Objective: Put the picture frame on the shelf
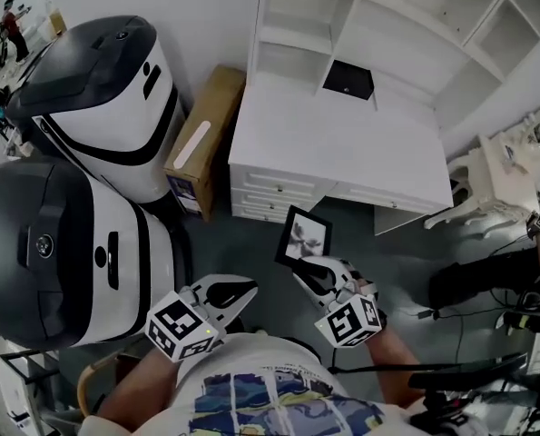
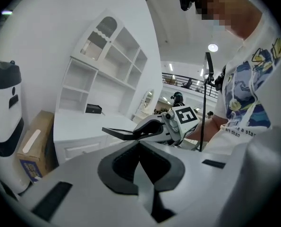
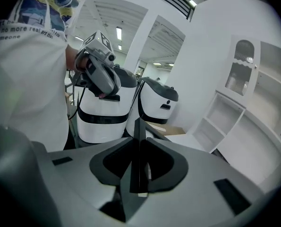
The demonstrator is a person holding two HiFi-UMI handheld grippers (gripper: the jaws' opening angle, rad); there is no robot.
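Note:
My right gripper [image 1: 308,266] is shut on the lower edge of a black picture frame [image 1: 304,236] holding a grey photo. It holds the frame tilted over the floor, just in front of the white desk [image 1: 342,143]. In the right gripper view the frame [image 3: 139,126] stands edge-on between the jaws of that gripper [image 3: 140,145]. The white shelf unit [image 1: 360,25] with open compartments rises at the back of the desk. My left gripper [image 1: 247,291] hangs shut and holds nothing, left of the right one. The left gripper view shows the frame [image 2: 119,133] lying flat in the right gripper [image 2: 145,129].
Two large white-and-black machines [image 1: 97,89] [image 1: 61,243] stand at the left. A cardboard box [image 1: 201,139] leans between them and the desk drawers [image 1: 279,193]. A small black box [image 1: 348,80] sits at the foot of the shelf. A white side table [image 1: 496,171] and cables lie to the right.

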